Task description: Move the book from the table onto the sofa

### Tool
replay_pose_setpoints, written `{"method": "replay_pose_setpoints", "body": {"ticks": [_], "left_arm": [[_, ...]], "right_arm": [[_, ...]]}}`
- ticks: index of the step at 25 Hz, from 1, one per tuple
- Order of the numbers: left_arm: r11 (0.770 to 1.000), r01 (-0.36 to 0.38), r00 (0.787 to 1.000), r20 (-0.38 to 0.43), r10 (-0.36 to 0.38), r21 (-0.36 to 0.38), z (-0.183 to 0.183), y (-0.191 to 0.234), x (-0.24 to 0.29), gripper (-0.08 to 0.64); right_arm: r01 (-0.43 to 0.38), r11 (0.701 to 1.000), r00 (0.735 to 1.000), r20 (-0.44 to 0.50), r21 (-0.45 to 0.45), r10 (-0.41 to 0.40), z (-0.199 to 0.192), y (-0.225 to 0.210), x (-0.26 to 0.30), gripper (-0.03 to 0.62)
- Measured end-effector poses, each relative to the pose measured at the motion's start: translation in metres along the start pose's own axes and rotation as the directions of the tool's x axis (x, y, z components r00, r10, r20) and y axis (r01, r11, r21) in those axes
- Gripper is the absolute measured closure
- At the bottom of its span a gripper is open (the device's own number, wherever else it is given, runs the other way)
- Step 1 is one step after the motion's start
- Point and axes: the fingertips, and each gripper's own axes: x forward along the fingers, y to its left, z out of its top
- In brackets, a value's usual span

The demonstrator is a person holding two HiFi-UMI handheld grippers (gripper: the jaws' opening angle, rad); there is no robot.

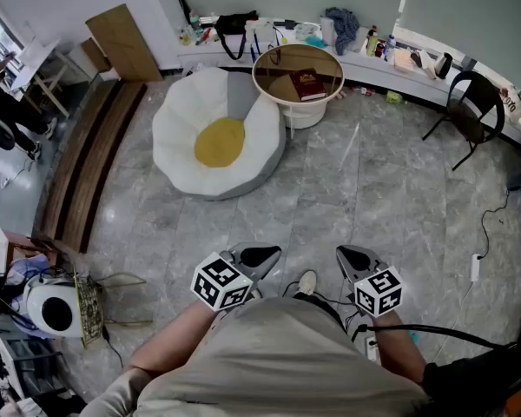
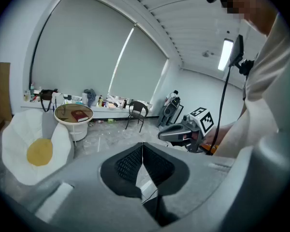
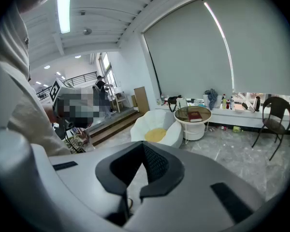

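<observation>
Looking down over the left gripper (image 1: pixel 259 256) and the right gripper (image 1: pixel 352 257), side by side just ahead of the torso (image 1: pixel 286 363), both tilted toward the grey tiled floor (image 1: pixel 373 181). Shut tight on both: jaws pressed flat together, gripping nothing.

Well ahead across the room, spotting the dark red book (image 1: pixel 308 84), lying flat on the round glass-topped bench (image 1: pixel 276 69), a little right of centre on that top, far beyond the jaws. Just beside the bench, on its left, seeing the white egg-shaped sofa (image 1: pixel 178 137) with its yellow cushion (image 1: pixel 219 142).

From the left gripper view, finding the book up and left of the closed jaws; from the right gripper view, up and right of them. Farther right, picking out a black chair (image 1: pixel 471 118) near the windowsill.
</observation>
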Motion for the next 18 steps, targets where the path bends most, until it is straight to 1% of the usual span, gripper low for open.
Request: {"method": "replay_pose_setpoints", "body": {"ticks": [4, 6, 10, 12, 14, 18], "left_arm": [[0.999, -0.032, 0.999, 0.016, 0.033, -0.019, -0.025, 0.026, -0.056, 0.551], [0.998, -0.048, 0.999, 0.021, 0.049, -0.041, -0.040, 0.040, -0.083, 0.551], [0.995, -0.062, 0.998, 0.014, 0.063, -0.079, -0.077, 0.064, -0.128, 0.551], [0.994, -0.065, 0.998, 0.003, 0.065, -0.085, -0.090, 0.077, -0.142, 0.551], [0.993, -0.065, 0.998, 0.001, 0.066, -0.094, -0.096, 0.090, -0.151, 0.551], [0.992, -0.065, 0.997, 0.025, 0.068, -0.111, -0.089, 0.110, -0.147, 0.551]], "right_arm": [[-0.020, 0.999, 1.000, -0.012, -0.029, 0.020, 0.004, 0.055, 0.031, 0.580], [-0.029, 0.999, 0.999, -0.027, -0.040, 0.028, 0.002, 0.081, 0.046, 0.580], [-0.020, 0.999, 0.999, -0.037, -0.033, 0.019, -0.002, 0.124, 0.069, 0.580], [-0.010, 1.000, 1.000, -0.027, -0.003, 0.010, -0.003, 0.136, 0.078, 0.580], [-0.008, 1.000, 1.000, -0.021, 0.023, 0.009, 0.001, 0.143, 0.086, 0.580], [-0.006, 1.000, 0.999, -0.035, -0.004, 0.006, 0.010, 0.136, 0.099, 0.577]]}}
